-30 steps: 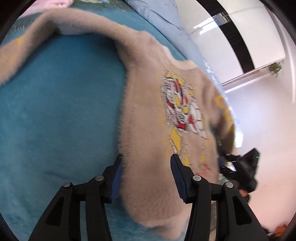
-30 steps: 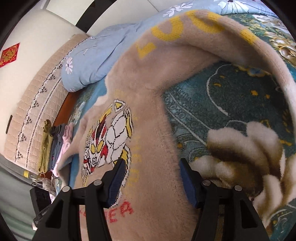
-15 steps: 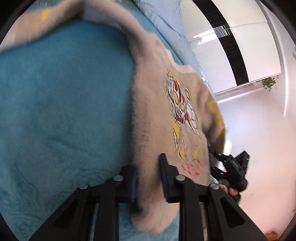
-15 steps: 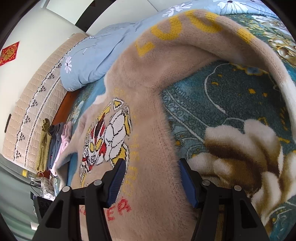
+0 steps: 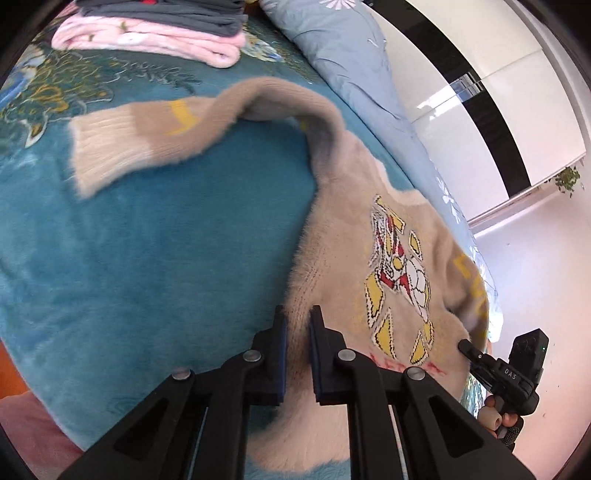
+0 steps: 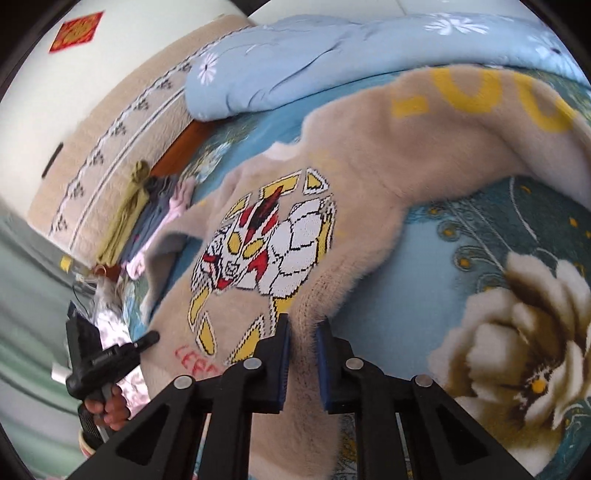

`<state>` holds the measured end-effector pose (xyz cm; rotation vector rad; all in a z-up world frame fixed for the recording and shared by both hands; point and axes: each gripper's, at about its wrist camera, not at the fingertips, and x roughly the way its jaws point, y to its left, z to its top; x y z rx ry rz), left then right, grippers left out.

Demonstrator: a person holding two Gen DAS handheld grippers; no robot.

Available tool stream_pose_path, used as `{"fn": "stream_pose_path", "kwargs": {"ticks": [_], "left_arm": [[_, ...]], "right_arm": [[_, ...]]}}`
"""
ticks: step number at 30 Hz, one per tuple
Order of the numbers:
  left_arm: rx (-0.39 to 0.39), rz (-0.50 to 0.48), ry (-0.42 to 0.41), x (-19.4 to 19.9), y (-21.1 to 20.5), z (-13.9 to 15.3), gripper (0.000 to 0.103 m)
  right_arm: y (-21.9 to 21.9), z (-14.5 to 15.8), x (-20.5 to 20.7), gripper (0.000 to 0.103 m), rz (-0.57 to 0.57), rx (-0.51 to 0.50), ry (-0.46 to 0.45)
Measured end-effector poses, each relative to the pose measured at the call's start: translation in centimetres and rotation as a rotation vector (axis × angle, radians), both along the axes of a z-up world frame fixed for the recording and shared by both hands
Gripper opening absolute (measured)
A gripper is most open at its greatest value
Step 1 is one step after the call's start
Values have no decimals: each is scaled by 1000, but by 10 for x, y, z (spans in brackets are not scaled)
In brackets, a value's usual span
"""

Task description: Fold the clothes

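A fuzzy beige sweater (image 5: 354, 266) with a red, white and yellow robot picture lies face up on a teal blanket (image 5: 147, 258). My left gripper (image 5: 297, 321) is shut on the sweater's hem at one bottom corner. My right gripper (image 6: 303, 330) is shut on the hem at the other corner of the sweater (image 6: 332, 206). One sleeve (image 5: 155, 136) with a ribbed cuff lies out across the blanket. The other sleeve (image 6: 480, 107) with yellow letters curves away to the right. Each gripper shows in the other's view: the right one (image 5: 506, 373), the left one (image 6: 99, 362).
A stack of folded clothes (image 5: 155, 29), pink under dark grey, sits at the far end of the bed. A light blue quilt (image 6: 332, 59) lies bunched along the headboard side. The blanket (image 6: 517, 332) carries a large flower pattern. The bed edge drops off near me.
Both grippers closed on the sweater's hem; the right was open half a second ago. The sweater has been pulled flatter, and one sleeve has swung out across the blanket.
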<state>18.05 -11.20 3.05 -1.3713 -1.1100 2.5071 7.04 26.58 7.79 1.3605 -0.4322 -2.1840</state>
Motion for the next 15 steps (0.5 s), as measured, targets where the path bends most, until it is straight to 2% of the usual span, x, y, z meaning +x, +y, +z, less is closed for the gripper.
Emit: {"fn": "stream_pose_path", "kwargs": {"ticks": [3,7,9,11,13,14,15], "left_arm": [[-9,-8,1,2,1,1,11],[-21,-6,24,2,-2,6,11],[-40,-2,33,3,-4,9,11],[-118,34,48,14,-18,20,11],[-138,67,92,19,-29,33,11],[-141,81,116,21,-34,40,11],[-163,83,134,23,-35,46,11]], "right_arm": [[8,-5,-2,17,-16,3,-17],[38,0,-7,19,-124,-54,-6],[61,12,-8,20,-216,-48,48],[94,27,-2,21,-344,-55,117],[127,41,7,24,-466,-68,174],[144,46,12,29,-523,-71,198],[156,48,15,39,-566,-40,203]]}}
